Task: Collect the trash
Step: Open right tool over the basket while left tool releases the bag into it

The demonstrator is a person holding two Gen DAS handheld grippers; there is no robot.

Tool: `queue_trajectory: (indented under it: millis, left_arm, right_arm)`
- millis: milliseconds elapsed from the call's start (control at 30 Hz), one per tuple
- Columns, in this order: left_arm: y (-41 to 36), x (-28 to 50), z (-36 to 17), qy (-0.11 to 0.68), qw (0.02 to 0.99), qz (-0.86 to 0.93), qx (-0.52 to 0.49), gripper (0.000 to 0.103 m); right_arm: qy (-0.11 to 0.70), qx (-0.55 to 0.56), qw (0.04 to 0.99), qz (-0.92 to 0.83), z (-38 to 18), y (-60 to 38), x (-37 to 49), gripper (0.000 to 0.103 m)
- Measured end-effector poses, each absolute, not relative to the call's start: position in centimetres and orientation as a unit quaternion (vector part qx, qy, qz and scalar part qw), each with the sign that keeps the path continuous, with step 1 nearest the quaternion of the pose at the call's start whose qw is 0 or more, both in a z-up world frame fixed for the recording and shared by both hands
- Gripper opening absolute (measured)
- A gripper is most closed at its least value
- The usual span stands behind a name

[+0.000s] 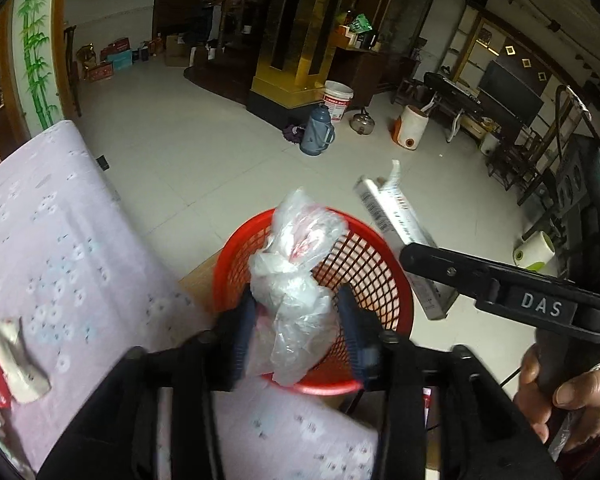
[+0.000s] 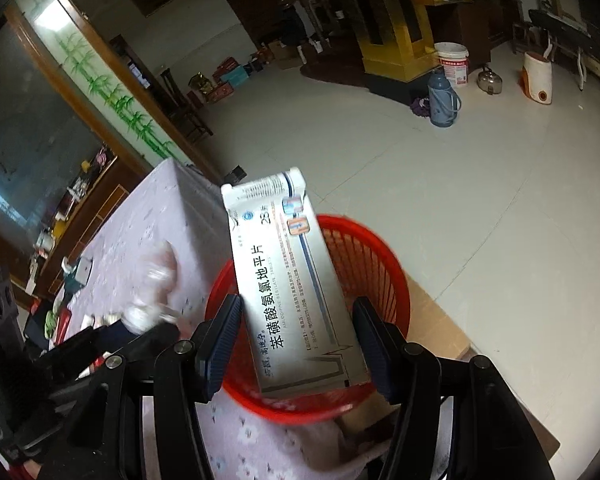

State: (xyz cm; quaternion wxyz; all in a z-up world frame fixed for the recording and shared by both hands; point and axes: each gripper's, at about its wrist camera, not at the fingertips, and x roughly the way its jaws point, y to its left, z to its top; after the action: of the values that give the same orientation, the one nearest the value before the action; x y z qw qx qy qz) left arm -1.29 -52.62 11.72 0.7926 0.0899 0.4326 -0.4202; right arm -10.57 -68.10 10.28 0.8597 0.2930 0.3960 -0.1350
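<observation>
A red mesh basket (image 1: 364, 264) (image 2: 364, 256) stands beside the table with the lilac flowered cloth (image 1: 60, 240). My left gripper (image 1: 298, 320) is shut on a crumpled clear plastic bag (image 1: 296, 276), which hangs over the basket's near rim. My right gripper (image 2: 296, 336) is shut on a long silver medicine box (image 2: 296, 280), tilted upright above the basket. In the left wrist view the same box (image 1: 396, 224) juts past a black finger (image 1: 428, 258) at the basket's right edge. A person's hand (image 1: 560, 392) grips the right handle.
A crumpled wrapper (image 1: 18, 360) and other small items lie on the cloth at the left. The basket rests on a tan board (image 2: 432, 320). On the tiled floor beyond are a blue thermos (image 1: 318, 132), a white bucket (image 1: 338, 100) and a kettle (image 1: 362, 122).
</observation>
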Motion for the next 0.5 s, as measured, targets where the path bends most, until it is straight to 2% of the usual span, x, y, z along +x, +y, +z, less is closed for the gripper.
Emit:
queue_trajectory:
  millis: [33, 233, 500]
  left_arm:
    - [-52.7, -1.2, 11.8, 0.428, 0.798, -0.415, 0.088, 0.052]
    - [-51.4, -1.6, 12.5, 0.426, 0.808, -0.398, 0.085, 0.052]
    - [-45.4, -2.5, 12.1, 0.439, 0.822, -0.358, 0.062, 0.052]
  right_arm:
    - [0.396, 0.286, 0.861, -0.141, 10.4, -68.3, -10.3, 0.068]
    - [0.388, 0.276, 0.868, -0.138, 11.2, -67.9, -10.7, 0.068]
    - [0.418, 0.256, 0.867, -0.093, 10.1, -63.0, -10.8, 0.068]
